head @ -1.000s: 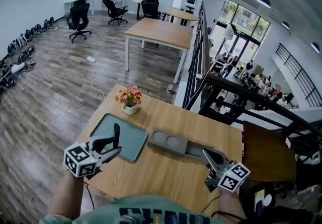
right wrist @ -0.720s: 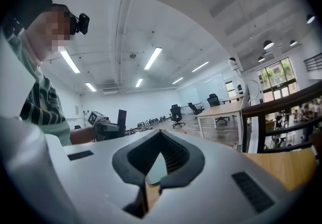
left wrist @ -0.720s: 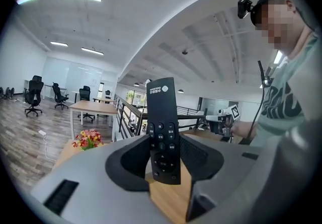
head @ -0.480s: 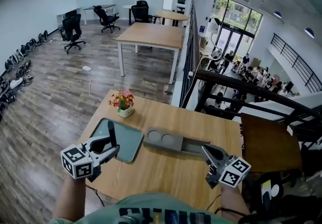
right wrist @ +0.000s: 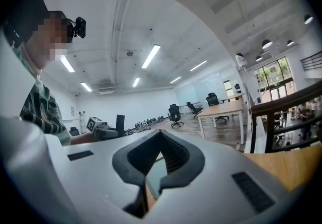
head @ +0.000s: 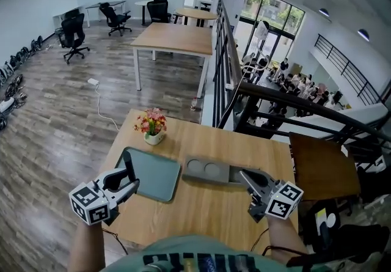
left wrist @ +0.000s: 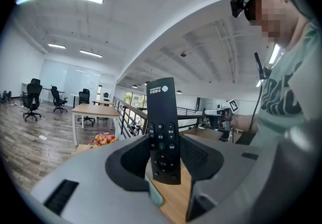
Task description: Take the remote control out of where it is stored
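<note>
A black remote control [head: 128, 164] stands upright between the jaws of my left gripper [head: 127, 178], which is shut on its lower part, above the left side of the wooden table [head: 201, 213]. In the left gripper view the remote [left wrist: 162, 117] rises between the pads, buttons facing the camera. A grey storage holder [head: 204, 171] with two round recesses lies at the table's middle. My right gripper [head: 246, 175] hovers just right of the holder, its jaws shut with nothing between them [right wrist: 151, 180]. The right gripper view shows the left gripper [right wrist: 103, 131] across the table.
A teal mat [head: 156, 176] lies under and right of the left gripper. A small pot of flowers [head: 153, 125] stands at the table's far left. A black railing [head: 226, 81] runs beyond the far edge, and a brown surface [head: 321, 173] adjoins on the right.
Both grippers have shifted slightly over the table, and the head view has swung a little. The left gripper still holds the remote upright. The right gripper stays shut.
</note>
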`<state>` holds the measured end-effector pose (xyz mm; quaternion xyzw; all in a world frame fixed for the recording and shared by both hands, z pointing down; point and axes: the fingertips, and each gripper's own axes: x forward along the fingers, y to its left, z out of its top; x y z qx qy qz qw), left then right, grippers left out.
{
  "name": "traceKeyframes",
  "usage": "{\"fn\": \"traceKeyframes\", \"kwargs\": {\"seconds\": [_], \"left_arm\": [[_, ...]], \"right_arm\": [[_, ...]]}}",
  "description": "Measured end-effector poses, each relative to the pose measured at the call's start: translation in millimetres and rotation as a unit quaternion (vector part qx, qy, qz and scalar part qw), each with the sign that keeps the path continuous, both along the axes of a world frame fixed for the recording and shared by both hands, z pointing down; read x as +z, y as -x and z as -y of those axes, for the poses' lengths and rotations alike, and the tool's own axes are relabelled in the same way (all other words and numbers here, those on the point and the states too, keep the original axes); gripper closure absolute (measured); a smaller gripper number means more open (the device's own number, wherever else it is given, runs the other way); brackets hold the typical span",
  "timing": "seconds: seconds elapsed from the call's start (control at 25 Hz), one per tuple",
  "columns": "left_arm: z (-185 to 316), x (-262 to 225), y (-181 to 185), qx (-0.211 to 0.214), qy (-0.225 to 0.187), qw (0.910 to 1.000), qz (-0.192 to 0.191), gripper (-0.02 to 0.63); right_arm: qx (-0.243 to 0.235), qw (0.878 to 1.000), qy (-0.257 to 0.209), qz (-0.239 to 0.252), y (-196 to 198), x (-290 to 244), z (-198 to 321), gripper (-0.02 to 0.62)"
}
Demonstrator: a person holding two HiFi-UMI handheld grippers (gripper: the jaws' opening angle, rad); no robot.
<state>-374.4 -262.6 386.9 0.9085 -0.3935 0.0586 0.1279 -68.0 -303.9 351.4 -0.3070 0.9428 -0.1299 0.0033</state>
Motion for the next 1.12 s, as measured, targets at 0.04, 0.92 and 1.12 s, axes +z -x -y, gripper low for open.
{"fn": "traceKeyframes", "kwargs": {"seconds": [0.04,0.92,1.12], "left_arm": [[-1,3,10,0.001,-0.001,1.0,0.003,0.425],[90,24,-36,0.006,-0.005,0.9984,0.056,0.425],[175,-6,-130,0.054,-0.019,0.9937,0.096,0.425]], "right_arm": [[0.002,1.0,0.002,-0.002,7,-1,1,0.596],[-0.008,0.999,0.007,-0.04,-54,53,49,0.596],[0.016,1.0,-0.007,-0.021,-120,54,97,0.597]]}}
